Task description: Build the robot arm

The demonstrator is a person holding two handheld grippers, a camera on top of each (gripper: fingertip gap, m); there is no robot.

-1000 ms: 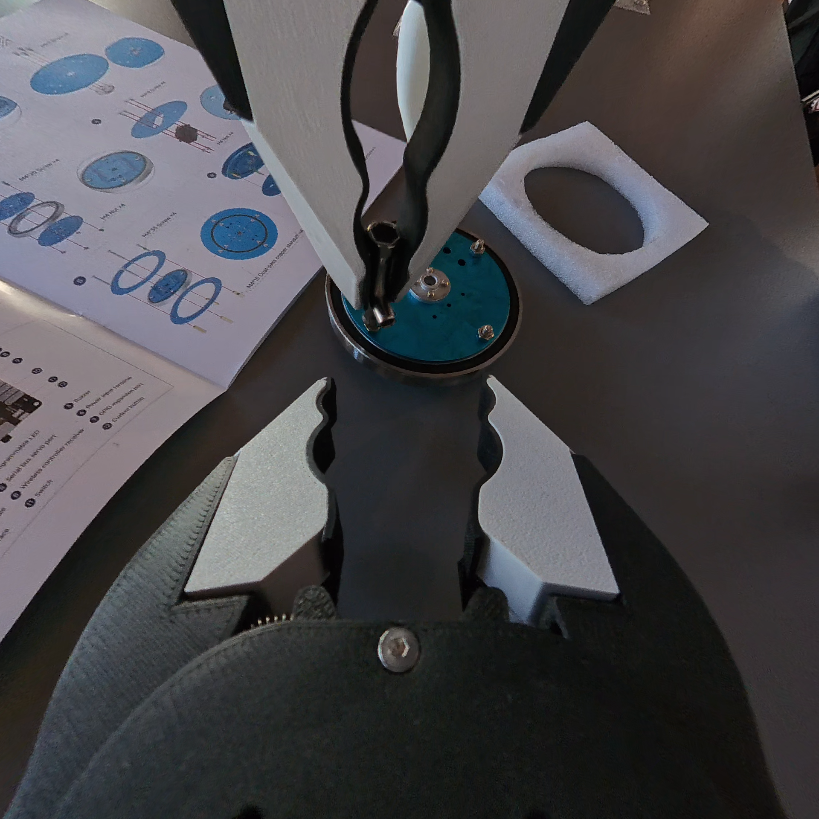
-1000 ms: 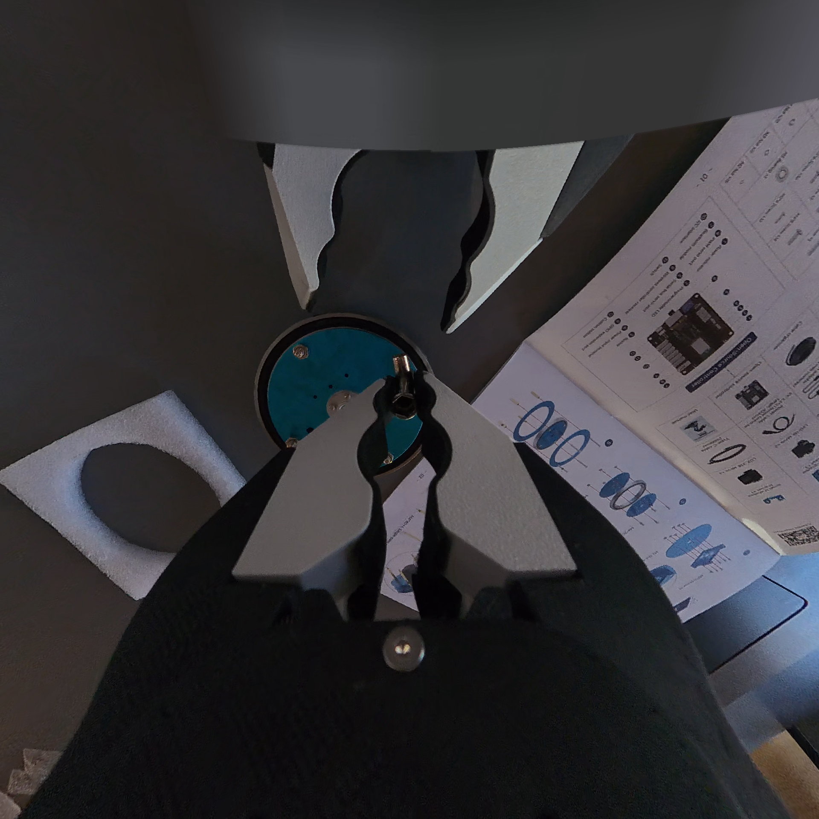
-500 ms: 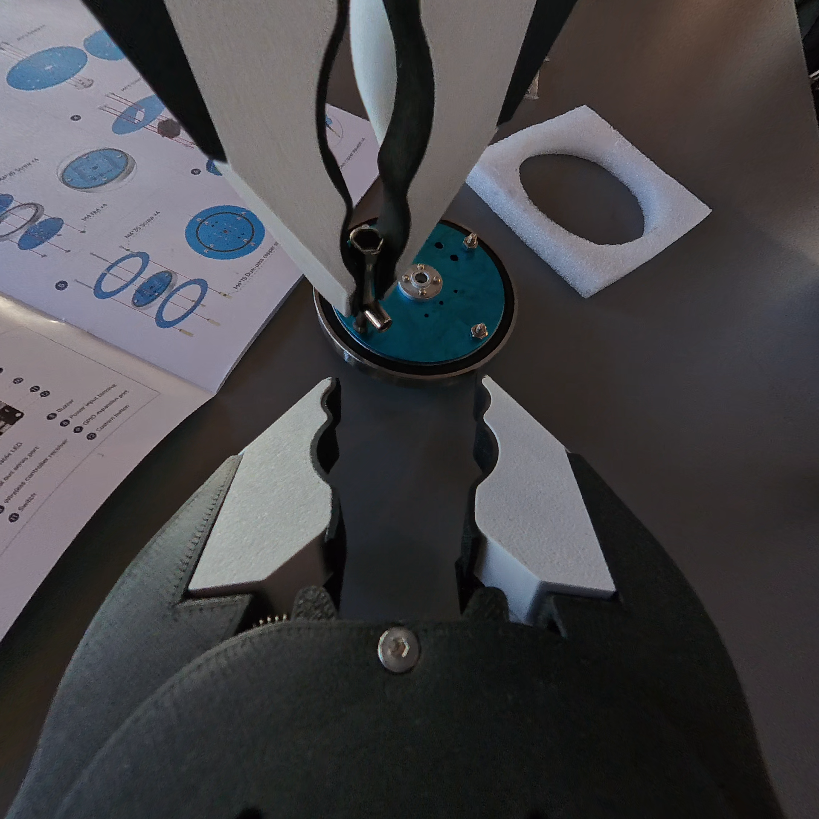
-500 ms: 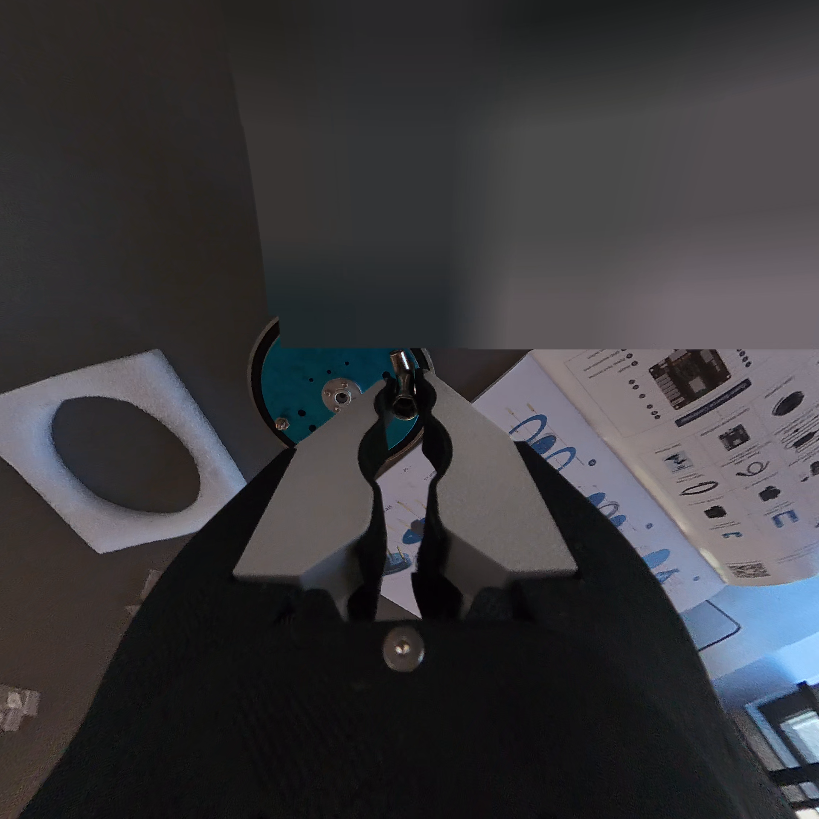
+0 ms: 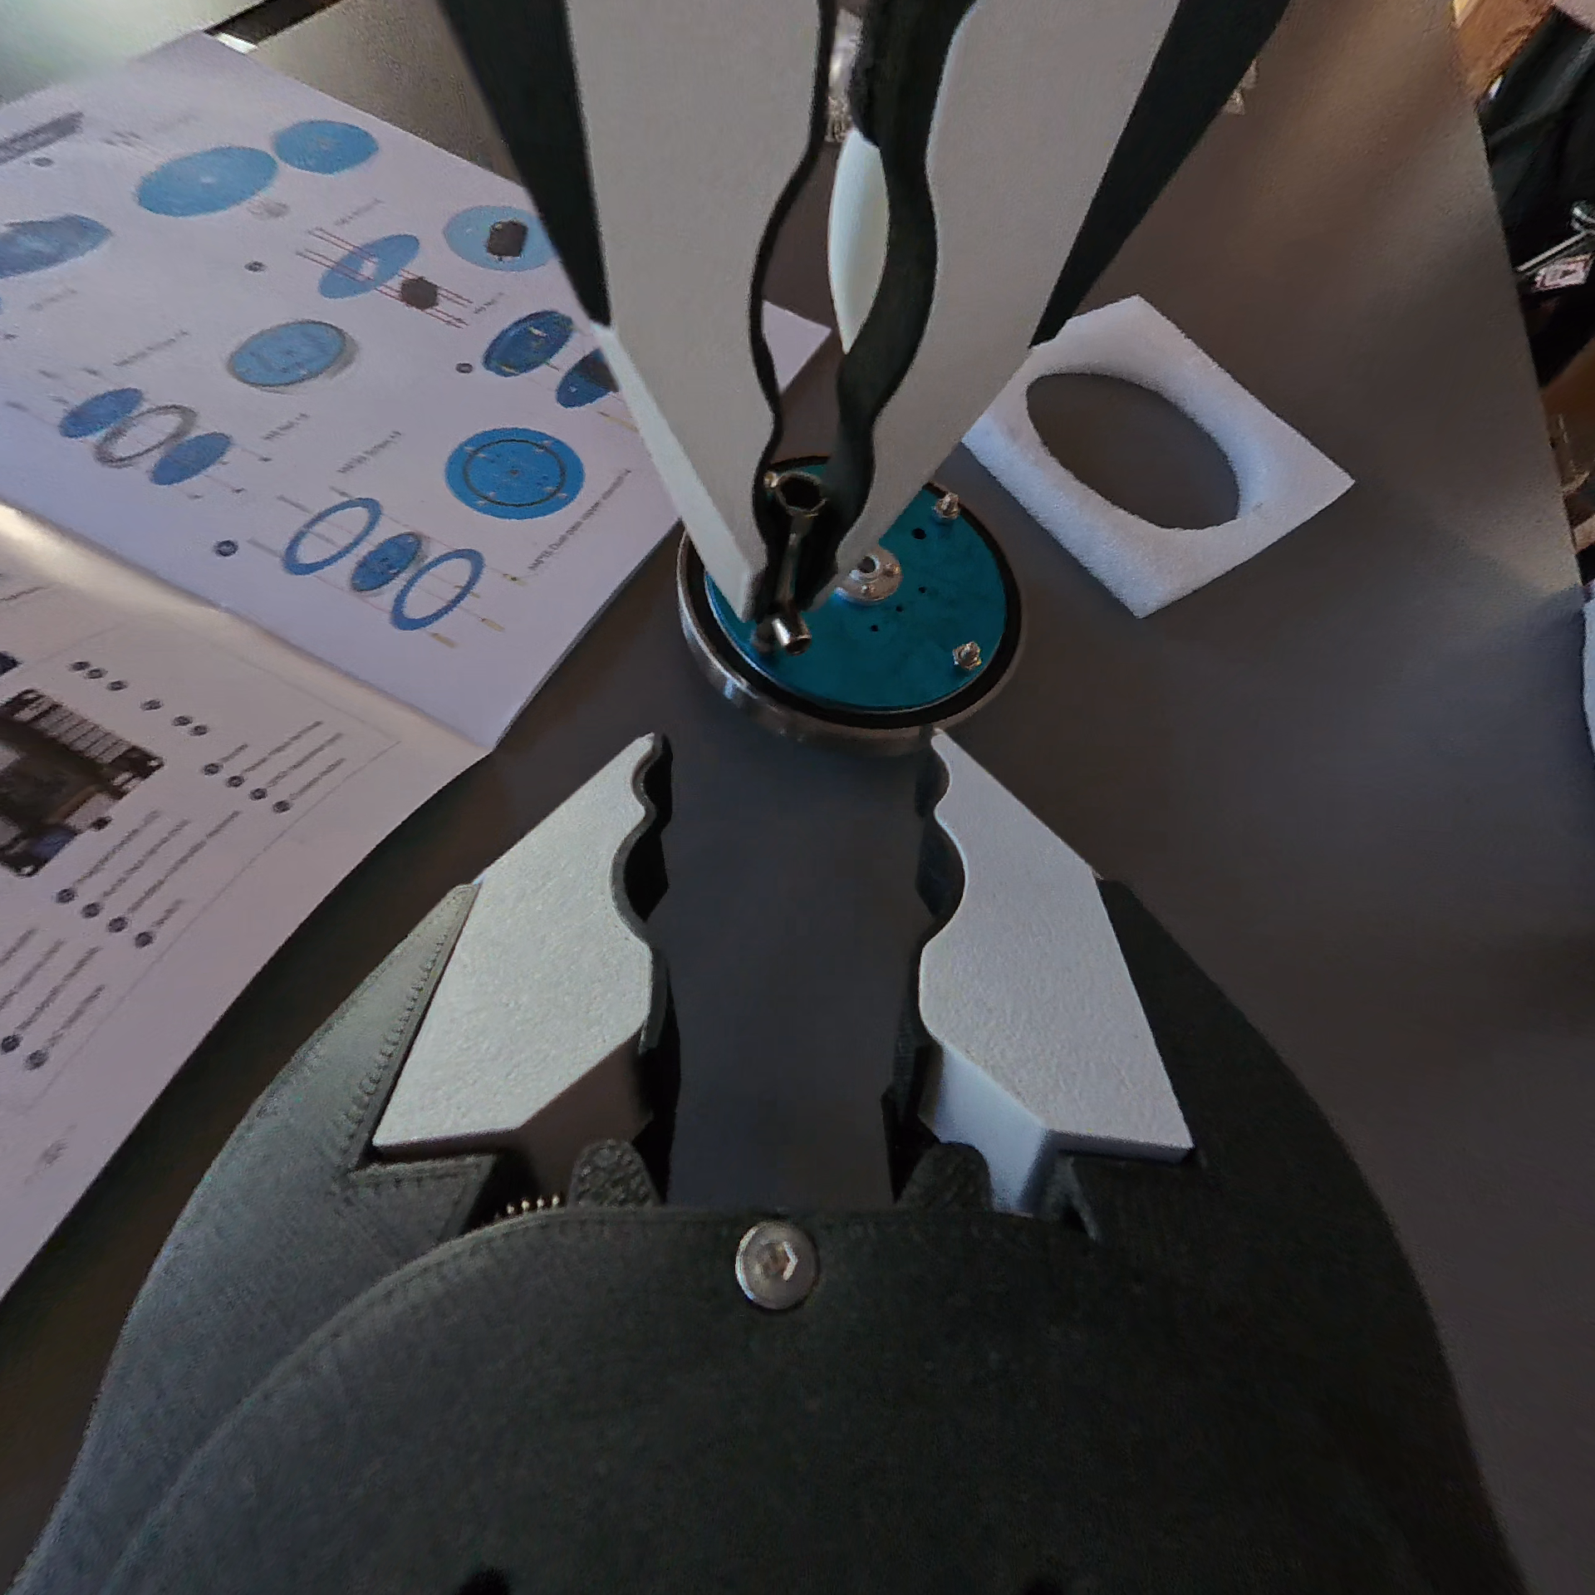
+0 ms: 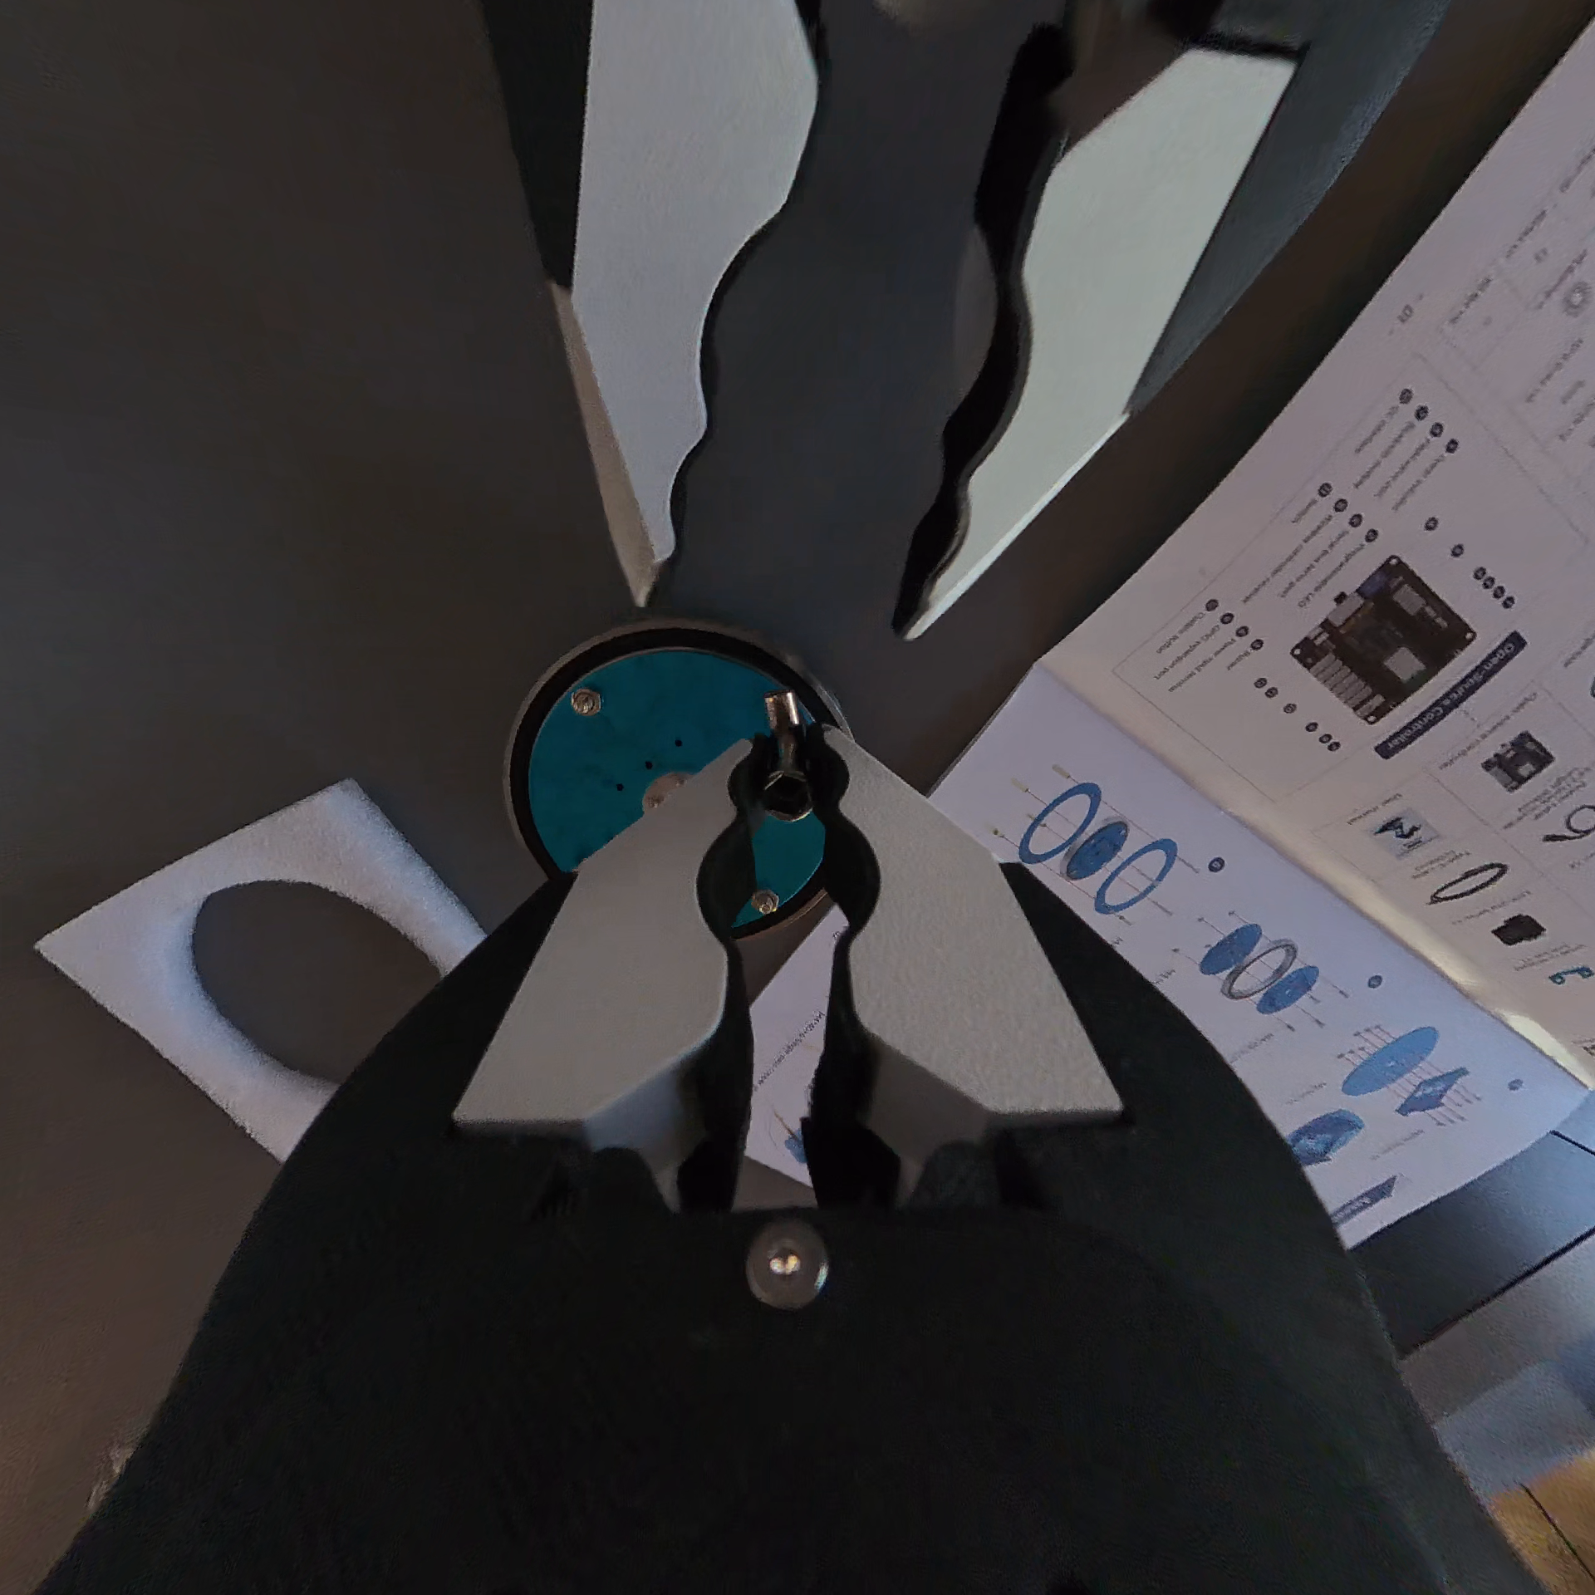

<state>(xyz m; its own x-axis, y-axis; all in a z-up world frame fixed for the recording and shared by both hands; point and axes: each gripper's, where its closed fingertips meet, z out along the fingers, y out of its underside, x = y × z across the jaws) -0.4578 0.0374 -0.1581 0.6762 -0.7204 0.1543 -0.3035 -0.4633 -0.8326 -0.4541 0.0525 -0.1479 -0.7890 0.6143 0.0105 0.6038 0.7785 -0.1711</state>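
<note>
A round metal part with a blue top plate (image 5: 898,630) sits on the dark table; it also shows in the right wrist view (image 6: 621,759). My right gripper (image 6: 781,759) is shut on a small metal socket wrench (image 6: 781,777), its lower end on a nut at the plate's edge (image 5: 781,634). My left gripper (image 5: 794,751) is open and empty, its fingertips (image 5: 643,759) just short of the part's near rim. Small nuts (image 5: 967,656) stand on the plate.
An open instruction booklet (image 5: 259,388) lies to the left of the part. A white foam square with an oval hole (image 5: 1156,457) lies to the right. The foam also shows in the right wrist view (image 6: 216,941). Less than 4 cm separates the two grippers' tips.
My left gripper has narrowed a little and stays by the part's rim. My right gripper keeps its hold on the wrench over the plate; its view has swung back down.
</note>
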